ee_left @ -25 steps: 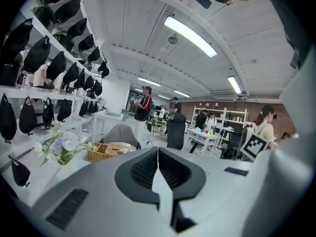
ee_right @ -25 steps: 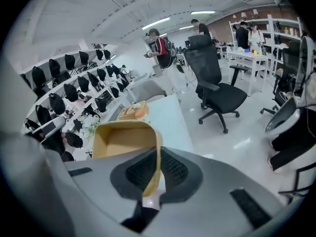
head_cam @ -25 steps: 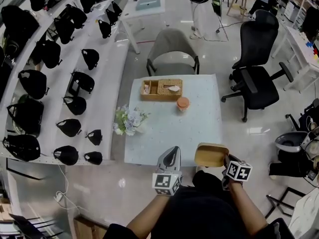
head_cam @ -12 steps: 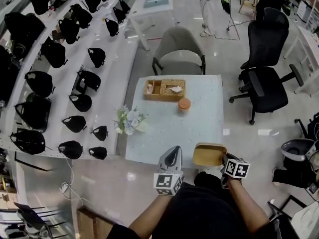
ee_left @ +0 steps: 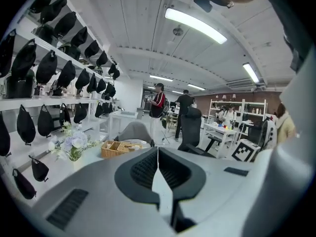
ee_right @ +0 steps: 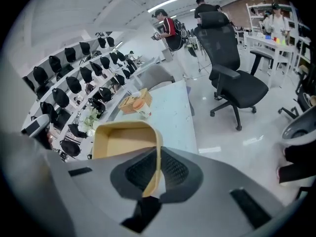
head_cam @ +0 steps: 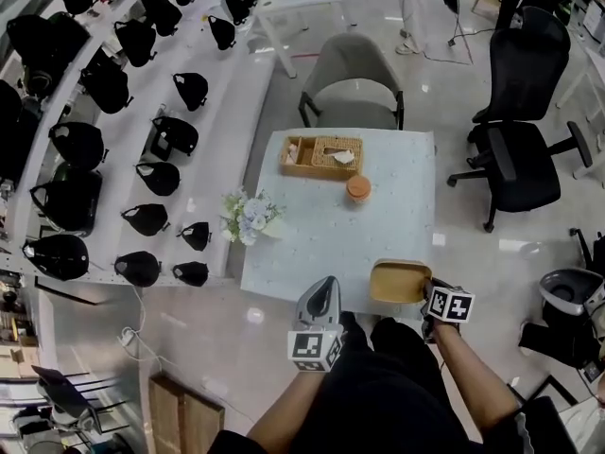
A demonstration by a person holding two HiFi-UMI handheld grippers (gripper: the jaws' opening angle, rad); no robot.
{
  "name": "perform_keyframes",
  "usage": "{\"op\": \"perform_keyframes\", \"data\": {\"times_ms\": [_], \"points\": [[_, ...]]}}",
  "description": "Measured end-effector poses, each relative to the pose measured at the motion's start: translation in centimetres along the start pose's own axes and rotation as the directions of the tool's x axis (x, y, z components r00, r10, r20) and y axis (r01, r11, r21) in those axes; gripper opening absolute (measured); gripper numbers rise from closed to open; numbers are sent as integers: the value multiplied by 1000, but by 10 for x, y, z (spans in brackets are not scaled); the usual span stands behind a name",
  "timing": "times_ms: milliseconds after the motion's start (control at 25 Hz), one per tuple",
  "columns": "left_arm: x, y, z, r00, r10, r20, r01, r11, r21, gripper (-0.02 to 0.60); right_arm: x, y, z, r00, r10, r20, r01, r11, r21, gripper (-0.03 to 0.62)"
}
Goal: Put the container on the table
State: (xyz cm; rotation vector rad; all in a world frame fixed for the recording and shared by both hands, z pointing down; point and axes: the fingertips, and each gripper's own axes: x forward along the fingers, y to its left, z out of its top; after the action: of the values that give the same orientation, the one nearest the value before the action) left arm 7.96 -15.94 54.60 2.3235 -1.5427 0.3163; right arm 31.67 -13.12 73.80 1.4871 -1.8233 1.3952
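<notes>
Container (head_cam: 400, 281): tan, rect. w/ rounded corners, thin smooth wall, open top; over near-right edge of pale speckled bench (head_cam: 312, 244). Right gripper (ee_right: 157, 174): jaws narrow, pinching container's side wall. Left gripper (ee_left: 158, 169): ribbed pads together, nothing held

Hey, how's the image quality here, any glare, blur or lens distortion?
Head view: sharp, with light glare spots on the glossy floor. Left gripper view: strong fisheye, black corners, a bright ceiling light strip, its jaws slightly soft up close. Right gripper view: same fisheye bending; the container looks fairly sharp.
</notes>
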Motion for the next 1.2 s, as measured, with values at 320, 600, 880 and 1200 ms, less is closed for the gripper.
{"op": "perform_keyframes", "data": {"times_ms": [320, 600, 880, 1200], "points": [[20, 17, -19, 998, -45, -41, 44, 998, -48, 8, 52, 7, -14, 991, -35, -127, 38, 999, 21, 17], [35, 33, -24, 997, -61, -45, 58, 996, -71, 8, 81, 13, 4, 986, -65, -152, 68, 998, 9, 17], [51, 42, -26, 996, -73, -58, 67, 993, -94, 8, 102, 2, 38, 985, -97, -144, 101, 995, 23, 18], [87, 39, -21, 994, -94, -48, 90, 992, -88, 8, 136, -17, 88, 984, -122, -128, 125, 992, 23, 18]]}}
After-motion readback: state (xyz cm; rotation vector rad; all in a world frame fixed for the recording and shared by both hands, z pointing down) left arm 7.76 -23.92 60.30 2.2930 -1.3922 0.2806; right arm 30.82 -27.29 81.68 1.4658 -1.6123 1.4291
